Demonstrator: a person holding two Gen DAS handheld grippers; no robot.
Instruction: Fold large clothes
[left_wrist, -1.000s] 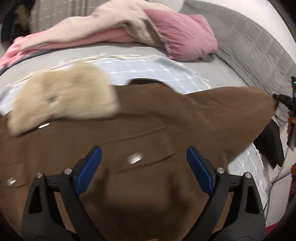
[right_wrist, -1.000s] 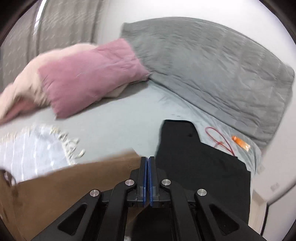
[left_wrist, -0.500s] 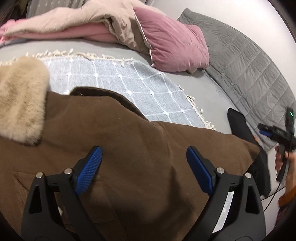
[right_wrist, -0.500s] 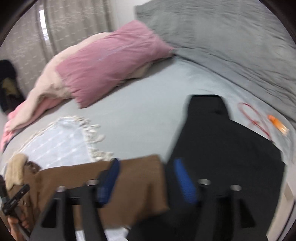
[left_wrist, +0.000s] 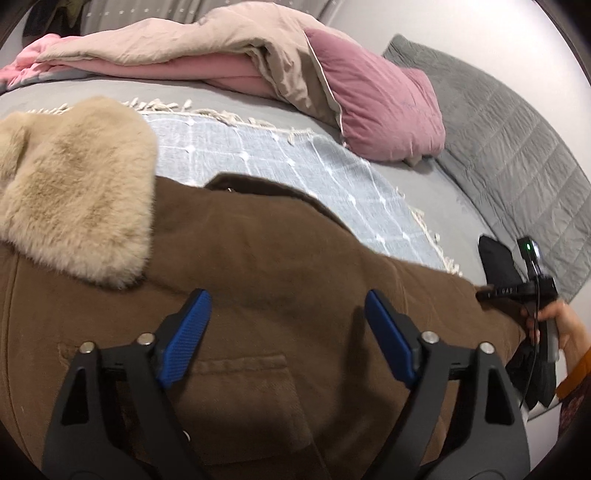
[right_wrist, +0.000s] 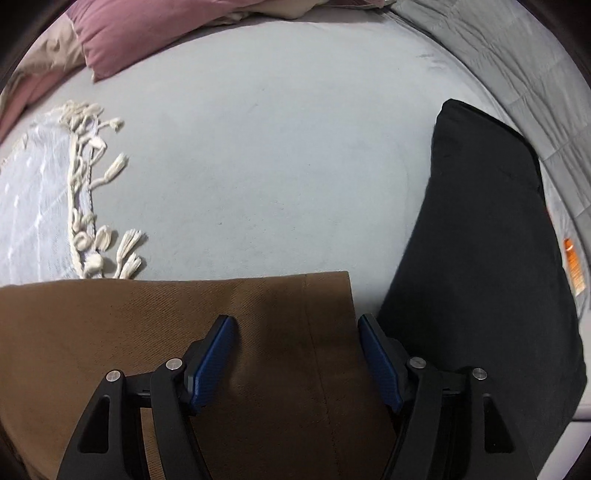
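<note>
A large brown coat with a beige fur collar lies spread on the bed. My left gripper is open and hovers just above the coat's body, near a pocket flap. In the right wrist view the coat's sleeve end lies flat on the sheet. My right gripper is open, its blue pads on either side of the sleeve's cuff, holding nothing. The right gripper also shows in the left wrist view at the sleeve tip on the far right.
A pale blue fringed throw lies under the coat. A black garment lies right of the sleeve. A pink pillow and beige-pink duvet sit at the back. A grey quilt covers the right side.
My right gripper opened and let go of the sleeve end, which now lies flat on the sheet. The left gripper stayed open and shifted over the coat's body.
</note>
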